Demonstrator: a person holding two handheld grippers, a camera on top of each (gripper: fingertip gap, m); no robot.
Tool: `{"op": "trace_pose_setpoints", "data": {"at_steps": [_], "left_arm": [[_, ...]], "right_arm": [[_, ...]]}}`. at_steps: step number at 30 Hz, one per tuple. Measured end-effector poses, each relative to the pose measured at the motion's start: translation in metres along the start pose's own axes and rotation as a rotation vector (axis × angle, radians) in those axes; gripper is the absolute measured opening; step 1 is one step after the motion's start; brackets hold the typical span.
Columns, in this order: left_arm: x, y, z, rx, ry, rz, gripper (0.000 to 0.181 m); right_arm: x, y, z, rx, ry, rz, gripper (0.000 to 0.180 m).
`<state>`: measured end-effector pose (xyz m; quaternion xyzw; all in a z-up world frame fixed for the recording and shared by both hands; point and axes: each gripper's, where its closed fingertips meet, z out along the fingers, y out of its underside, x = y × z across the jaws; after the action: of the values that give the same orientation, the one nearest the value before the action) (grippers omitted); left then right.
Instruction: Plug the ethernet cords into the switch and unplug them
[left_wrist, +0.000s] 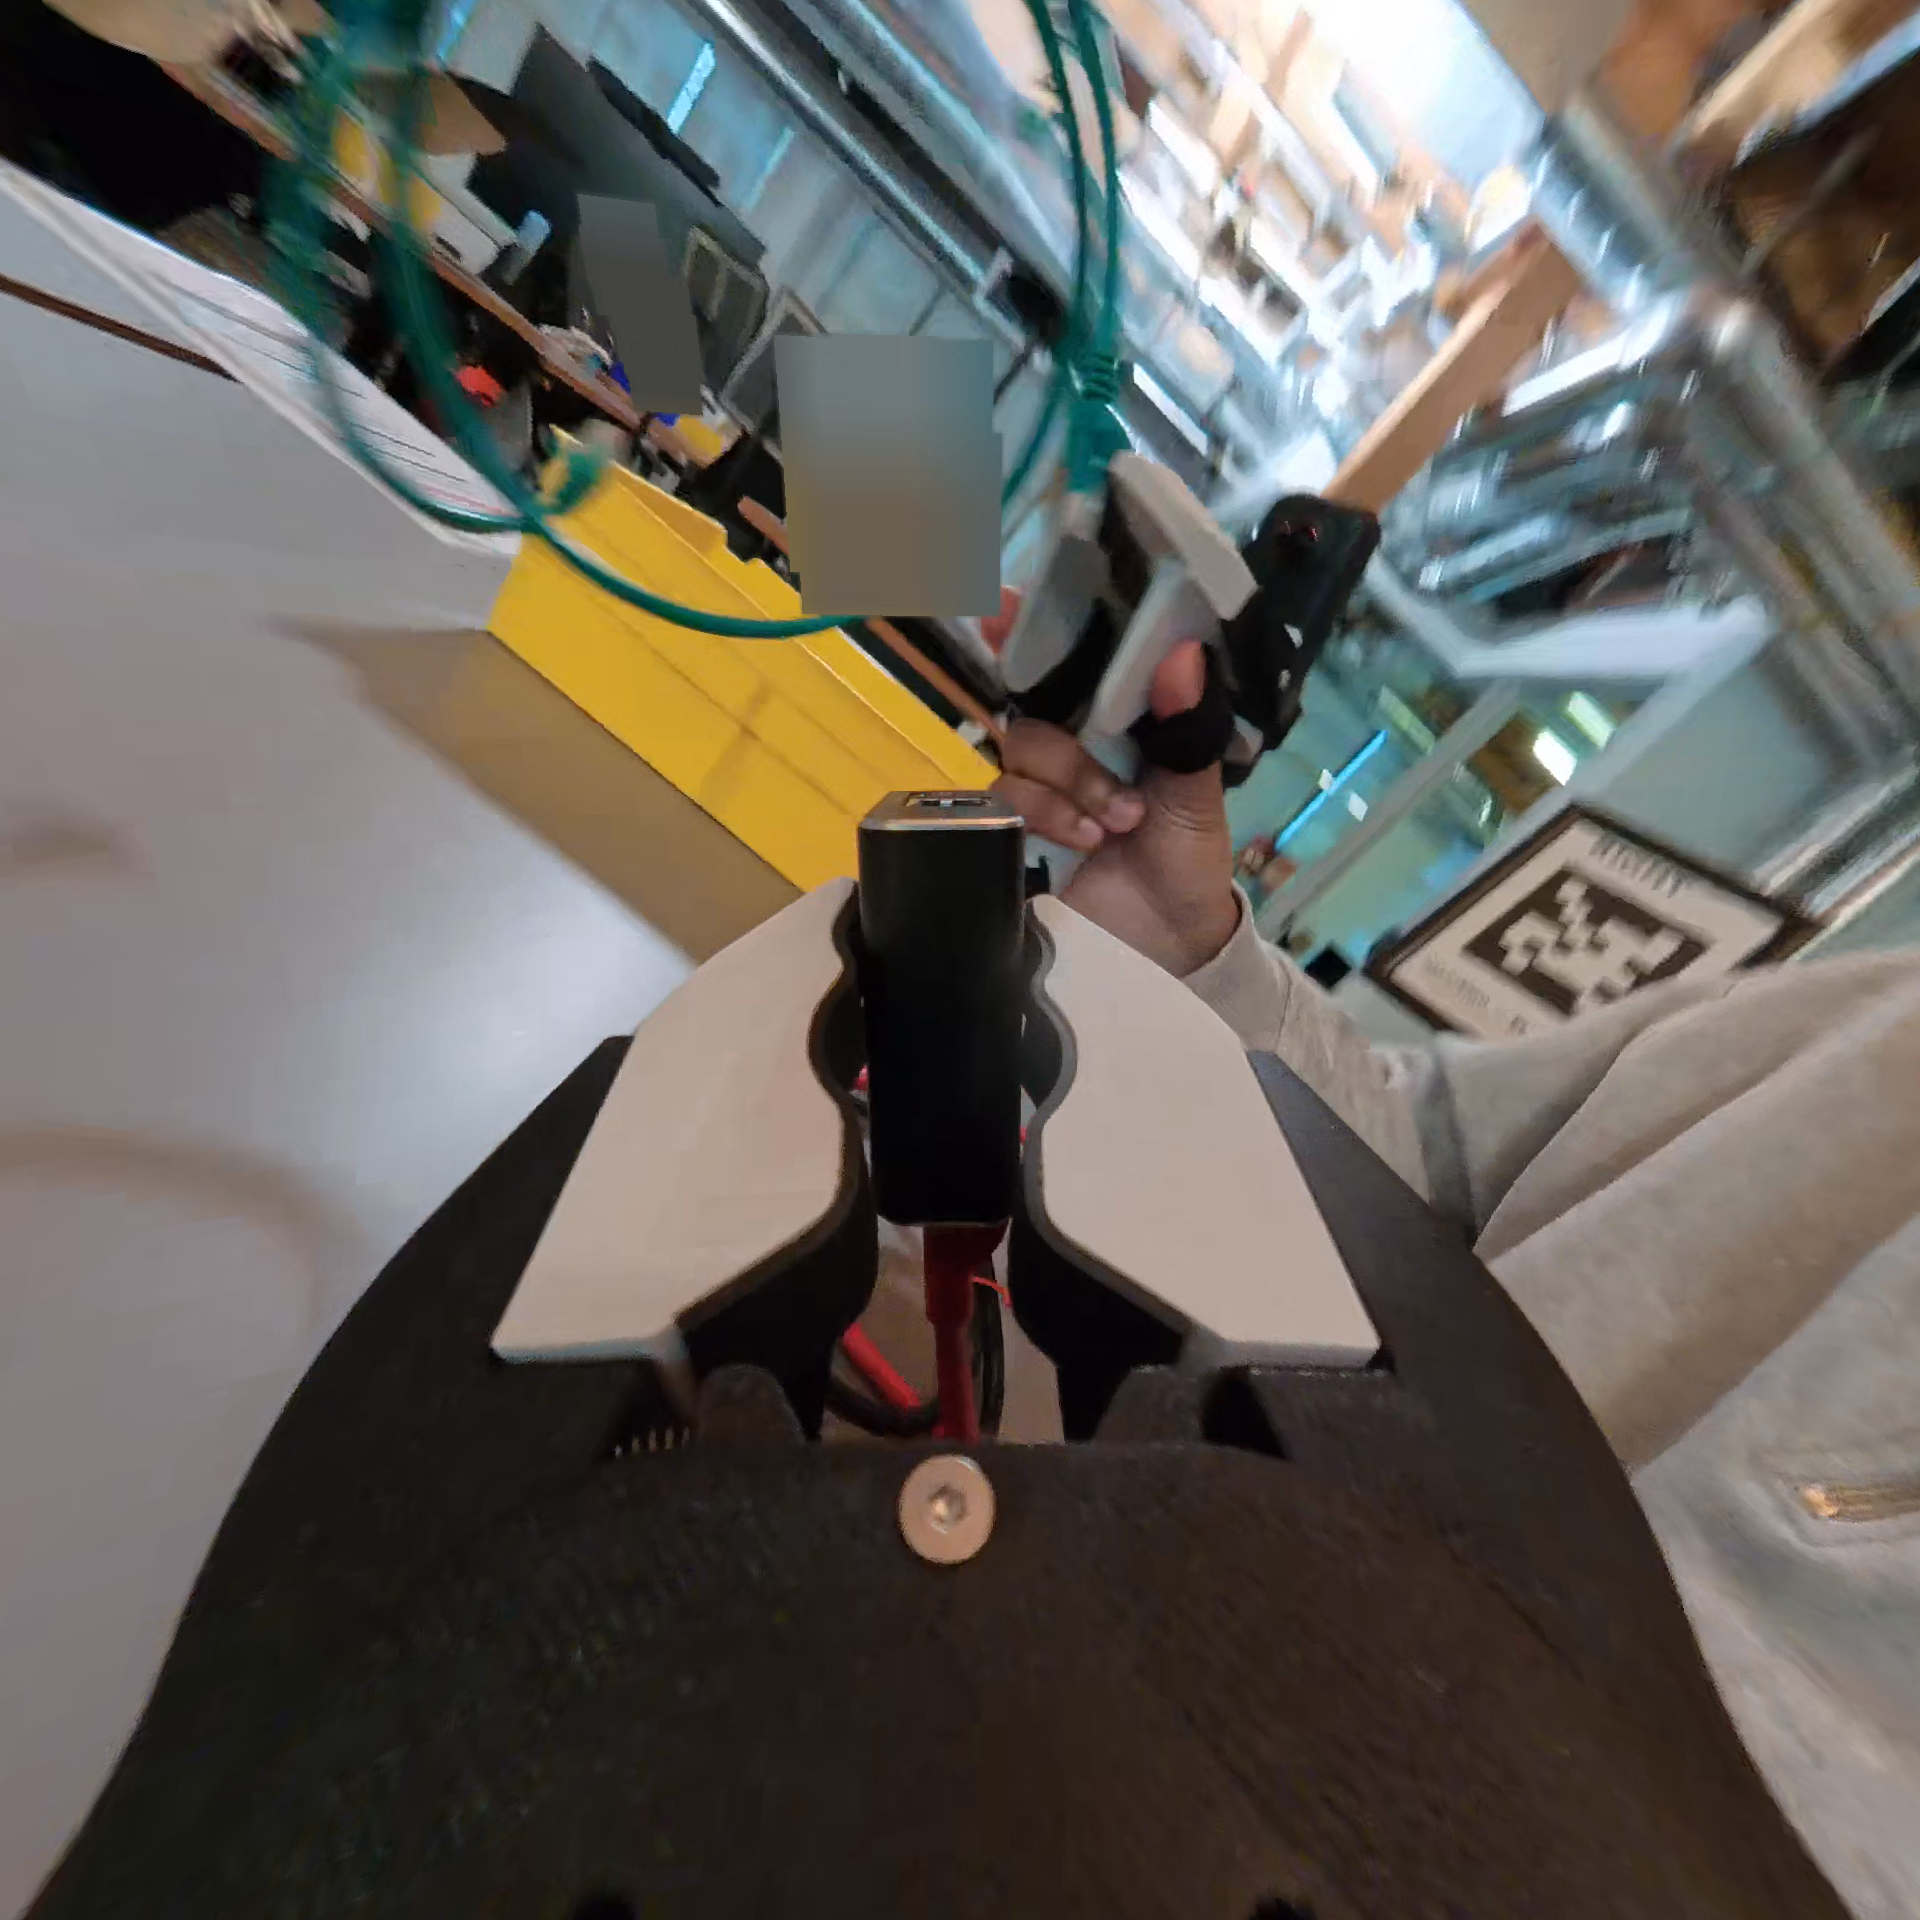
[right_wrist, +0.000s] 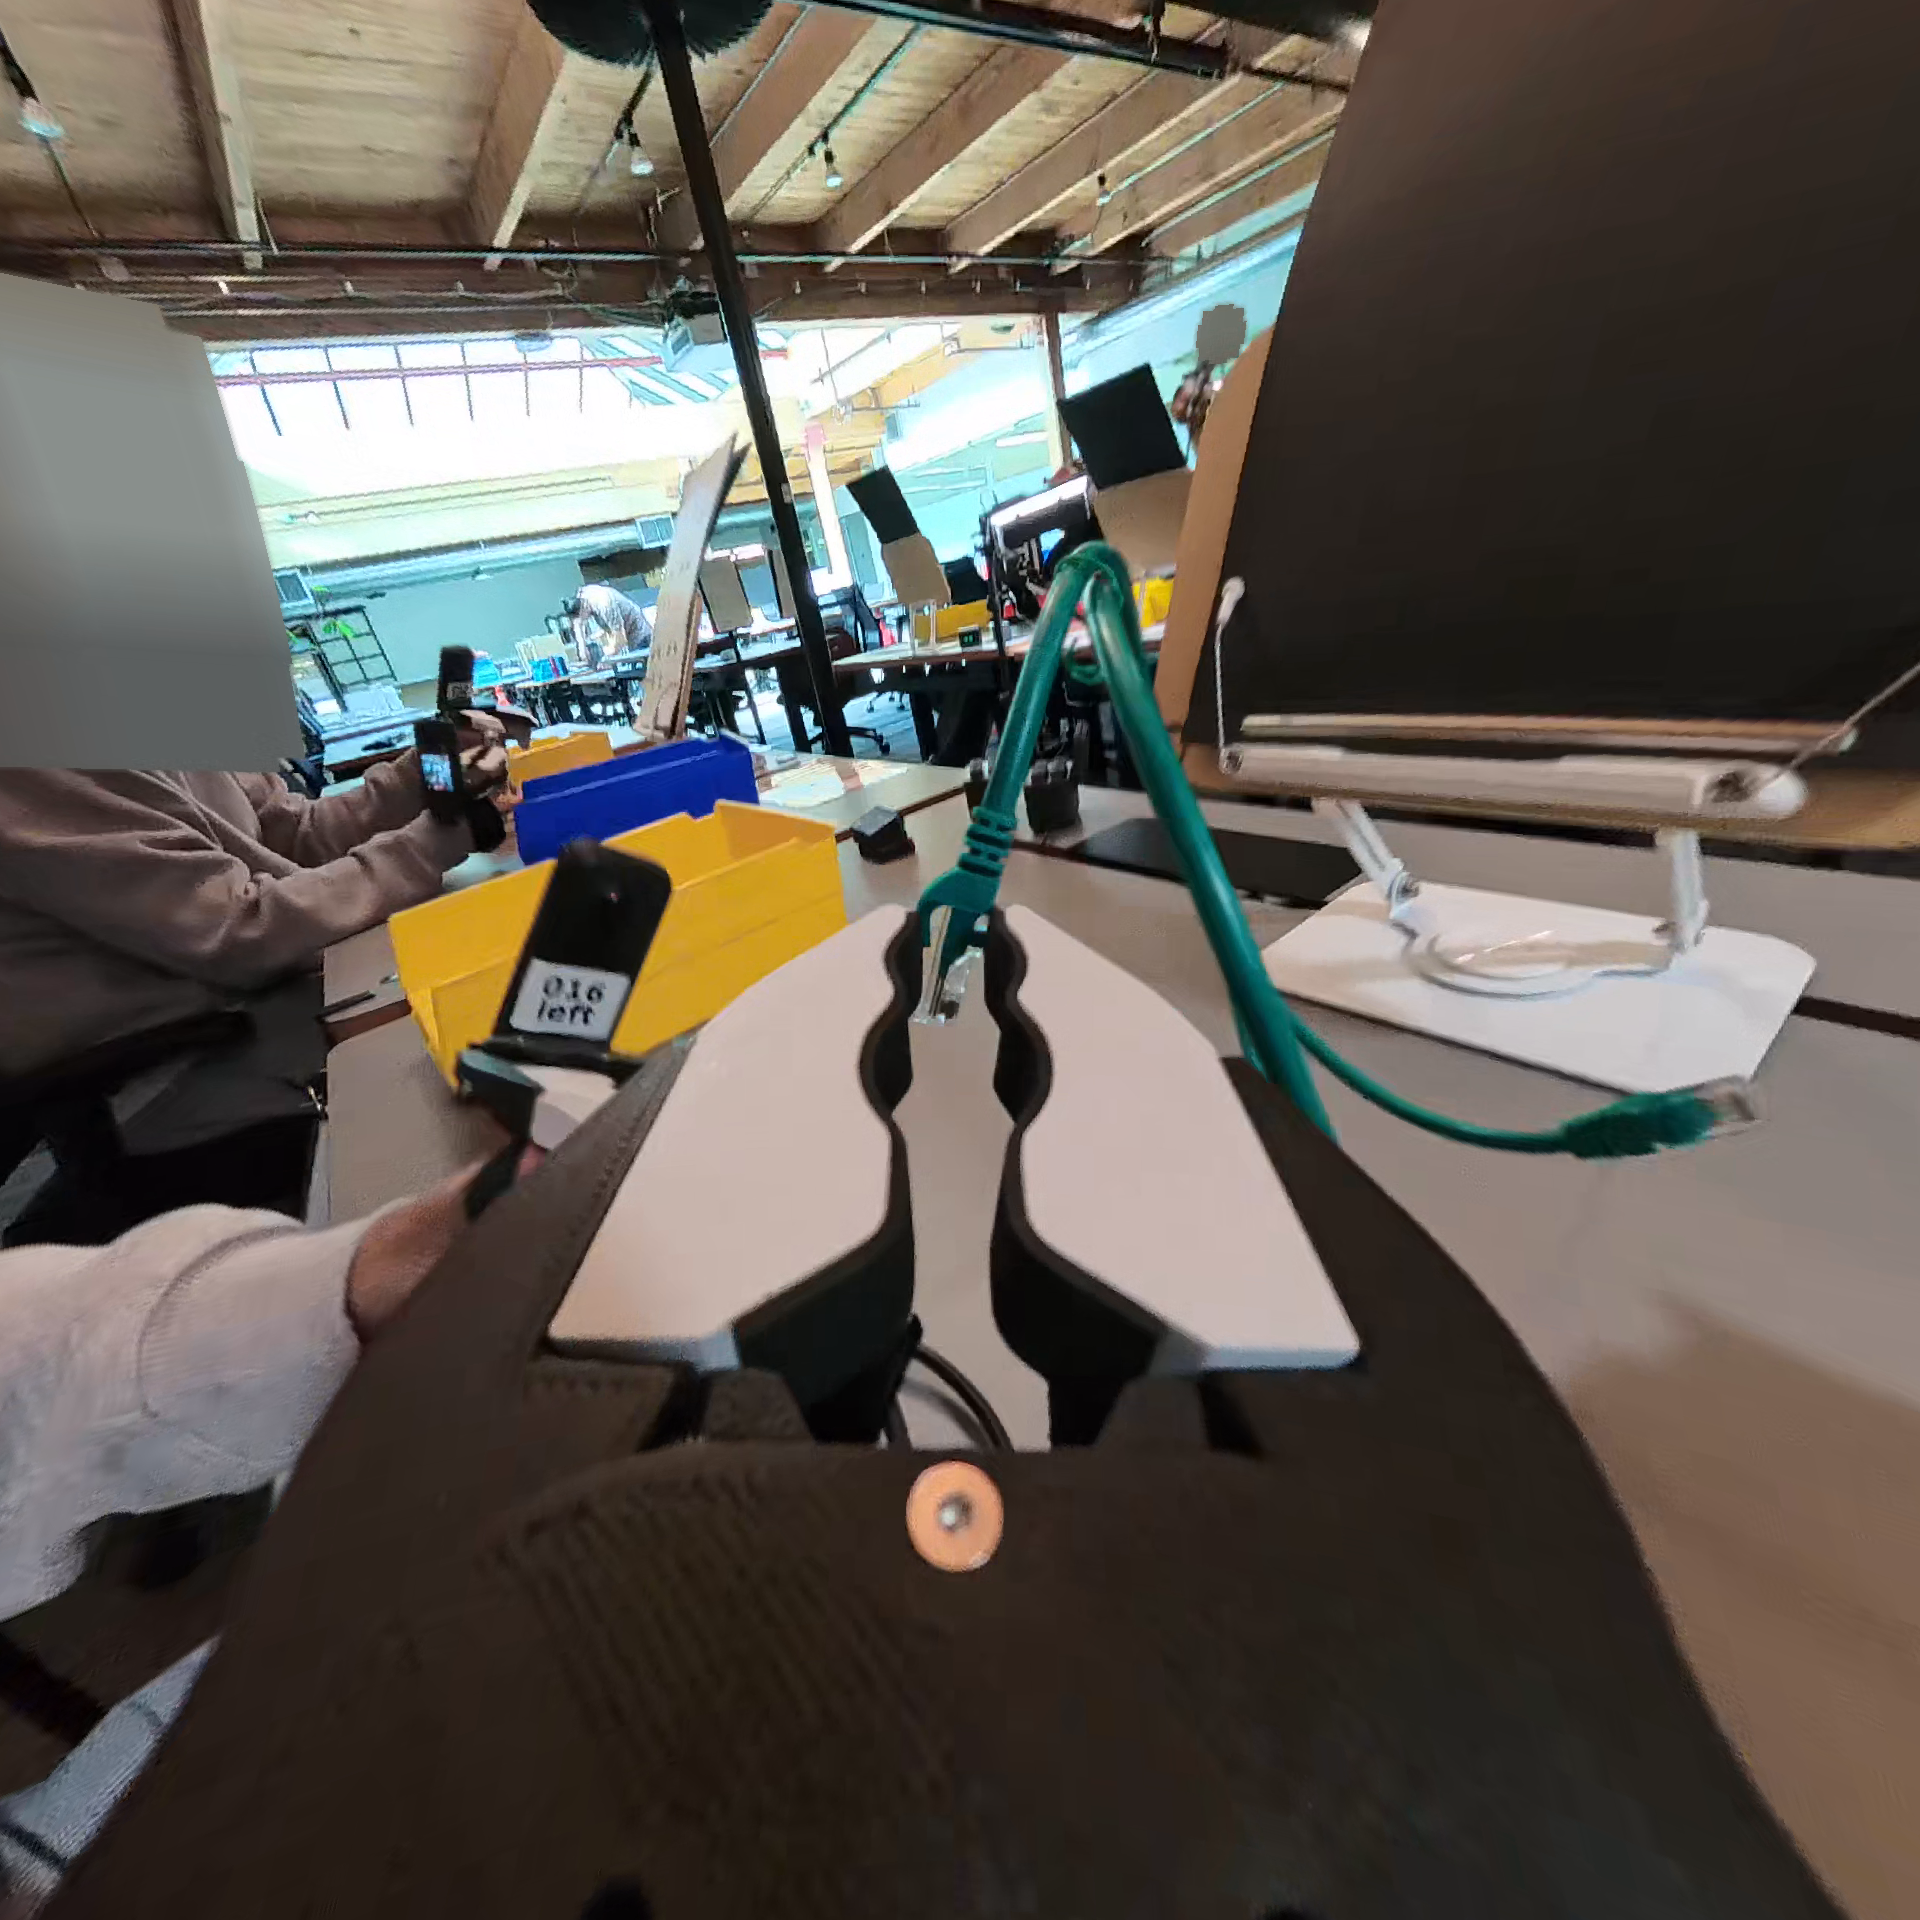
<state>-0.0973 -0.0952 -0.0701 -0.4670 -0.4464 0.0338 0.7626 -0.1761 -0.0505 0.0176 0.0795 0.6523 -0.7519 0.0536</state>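
My left gripper (left_wrist: 940, 914) is shut on a small black switch (left_wrist: 940, 997), held upright above the table with its port end facing away and a red cable (left_wrist: 956, 1340) hanging from its near end. My right gripper (right_wrist: 951, 930) is shut on the clear plug (right_wrist: 948, 982) of a green ethernet cord (right_wrist: 1049, 665), held off the table. The cord loops up and back down; its other plug (right_wrist: 1704, 1107) hangs free at the right. In the left wrist view the right gripper (left_wrist: 1117, 561) shows beyond the switch, with the green cord (left_wrist: 1091, 312) rising from it.
Yellow bins (right_wrist: 686, 914) and a blue bin (right_wrist: 644, 790) stand on the table at the left. A white stand (right_wrist: 1538, 966) holding a board stands at the right. Another seated person's arm (right_wrist: 187, 862) is at far left. My left gripper's camera mount (right_wrist: 582, 956) shows nearby.
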Motion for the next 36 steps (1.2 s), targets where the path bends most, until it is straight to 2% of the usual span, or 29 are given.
{"op": "trace_pose_setpoints", "data": {"at_steps": [4,9,14,19,24,28,32,34,36], "left_arm": [[-0.025,-0.018,-0.022,0.147,-0.034,-0.116,0.026],[-0.036,-0.023,-0.035,0.213,-0.039,-0.163,0.026],[-0.033,-0.02,-0.031,0.201,-0.016,-0.168,0.026],[-0.034,-0.017,-0.028,0.183,0.017,-0.214,0.026],[-0.036,-0.014,-0.025,0.161,0.025,-0.242,0.026],[-0.036,-0.012,-0.024,0.148,0.024,-0.244,0.025],[-0.036,-0.012,-0.024,0.153,0.037,-0.264,0.026],[-0.036,-0.013,-0.025,0.158,0.042,-0.274,0.025],[-0.036,-0.013,-0.025,0.159,0.043,-0.278,0.026]], "right_arm": [[0.007,-0.049,-0.022,0.087,0.023,-0.071,0.012],[0.025,-0.107,-0.077,0.21,0.102,-0.087,0.012],[0.051,-0.121,-0.154,0.202,0.272,-0.207,0.012],[0.062,-0.103,-0.223,0.178,0.325,-0.355,0.012],[0.107,-0.062,-0.271,0.121,0.406,-0.244,0.011],[0.129,-0.041,-0.278,0.077,0.399,-0.162,0.011],[0.126,-0.029,-0.263,0.006,0.381,-0.187,0.012],[0.132,-0.019,-0.259,-0.05,0.42,-0.194,0.012],[0.149,-0.01,-0.263,-0.09,0.531,-0.191,0.012]]}}
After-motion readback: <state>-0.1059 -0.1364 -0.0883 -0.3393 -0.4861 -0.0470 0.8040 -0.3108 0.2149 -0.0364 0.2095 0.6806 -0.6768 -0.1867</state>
